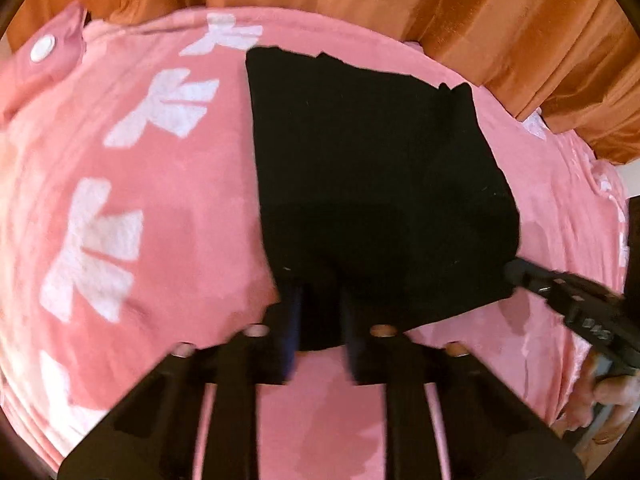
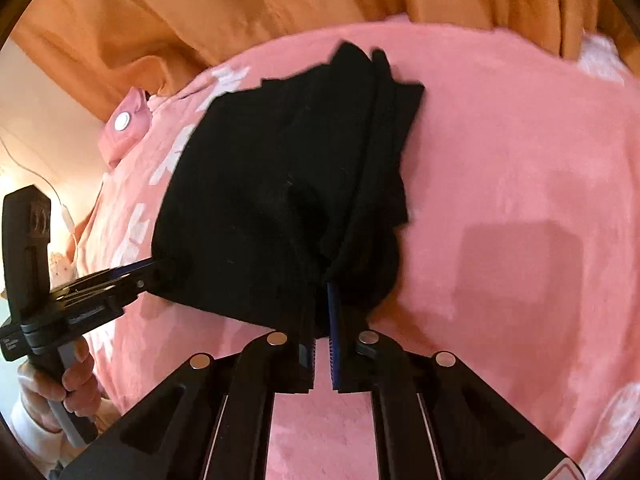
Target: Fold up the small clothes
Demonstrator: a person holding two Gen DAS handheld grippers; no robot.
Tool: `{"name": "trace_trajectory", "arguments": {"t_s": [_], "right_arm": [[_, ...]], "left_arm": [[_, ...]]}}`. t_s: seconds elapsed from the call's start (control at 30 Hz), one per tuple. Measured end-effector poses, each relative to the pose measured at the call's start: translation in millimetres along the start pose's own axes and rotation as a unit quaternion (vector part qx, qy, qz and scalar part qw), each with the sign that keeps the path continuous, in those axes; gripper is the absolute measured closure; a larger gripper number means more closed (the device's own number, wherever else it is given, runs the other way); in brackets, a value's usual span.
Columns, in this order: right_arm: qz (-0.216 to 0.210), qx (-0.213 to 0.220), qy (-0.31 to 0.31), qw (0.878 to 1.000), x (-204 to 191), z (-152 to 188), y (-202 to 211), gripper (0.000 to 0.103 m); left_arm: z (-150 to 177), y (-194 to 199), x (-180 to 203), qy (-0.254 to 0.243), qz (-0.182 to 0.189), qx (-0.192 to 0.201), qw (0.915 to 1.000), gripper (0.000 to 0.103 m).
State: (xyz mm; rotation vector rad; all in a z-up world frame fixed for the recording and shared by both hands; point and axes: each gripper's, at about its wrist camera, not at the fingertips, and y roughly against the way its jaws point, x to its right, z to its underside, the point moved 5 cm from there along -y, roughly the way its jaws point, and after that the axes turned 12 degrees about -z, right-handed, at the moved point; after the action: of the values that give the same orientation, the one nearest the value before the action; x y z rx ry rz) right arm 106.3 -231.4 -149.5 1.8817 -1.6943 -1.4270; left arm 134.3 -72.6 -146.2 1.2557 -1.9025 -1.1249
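Black garment (image 1: 360,152) spread across the middle of the pink blanket (image 1: 168,208), far corners toward the orange curtain (image 1: 480,20) at the back edge. Near hem pinched at both ends: left gripper (image 1: 320,292) clamped tight on the near left corner, right gripper (image 2: 320,292) closed hard on the bunched near right corner. Hand (image 2: 76,380) wrapped round the left gripper's handle by the blanket's left edge

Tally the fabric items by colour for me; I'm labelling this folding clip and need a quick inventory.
Black: 1, the garment, gripped at its near edge by the left gripper and the right gripper.
Pink: 2, the blanket with white bows and the small pouch with a white snap.
Orange: 1, the curtain.
Total: 4.
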Motion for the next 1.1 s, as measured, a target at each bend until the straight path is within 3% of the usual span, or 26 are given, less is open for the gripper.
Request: {"name": "trace_trajectory", "arguments": {"t_s": [0.1,0.13,0.2,0.33,0.47,0.5,0.53,0.57,0.6,0.67,0.9,1.1], "right_arm": [[-0.004,0.025,0.023,0.999,-15,-1,26,0.099],[0.008,0.02,0.025,0.999,-11,2,27,0.1],[0.035,-0.03,-0.014,0.999,18,19,-3,0.1],[0.077,-0.025,0.015,0.997,12,23,-7,0.102],[0.081,0.013,-0.004,0.997,6,24,25,0.098],[0.081,0.03,-0.003,0.996,2,24,37,0.093],[0.089,0.042,0.005,0.995,-2,24,46,0.091],[0.102,0.059,0.017,0.993,-7,25,58,0.083],[0.113,0.073,0.025,0.991,-10,26,65,0.063],[0.133,0.095,0.03,0.986,-13,33,76,0.036],[0.15,0.075,0.007,0.986,-10,67,63,0.036],[0.159,0.074,-0.011,0.984,-8,87,57,0.034]], "left_arm": [[1,-4,-4,0.001,0.0,-0.008,1.0,0.092],[3,-9,-4,-0.003,-0.003,-0.011,0.9999,0.091],[7,-13,-5,-0.02,-0.016,-0.003,0.9997,0.091],[11,-5,-2,-0.03,-0.049,0.015,0.9983,0.088],[14,27,5,-0.024,-0.067,0.062,0.9955,0.083],[16,37,10,-0.028,-0.072,0.078,0.9939,0.068],[19,44,12,-0.029,-0.08,0.091,0.9922,0.046],[22,51,14,-0.025,-0.089,0.105,0.9902,0.036],[27,58,16,-0.018,-0.095,0.12,0.988,0.025],[34,67,21,-0.01,-0.096,0.135,0.9862,0.015],[61,68,32,0.011,-0.094,0.129,0.9871,0.011],[76,61,37,0.007,-0.118,0.123,0.9854,0.011]]}}
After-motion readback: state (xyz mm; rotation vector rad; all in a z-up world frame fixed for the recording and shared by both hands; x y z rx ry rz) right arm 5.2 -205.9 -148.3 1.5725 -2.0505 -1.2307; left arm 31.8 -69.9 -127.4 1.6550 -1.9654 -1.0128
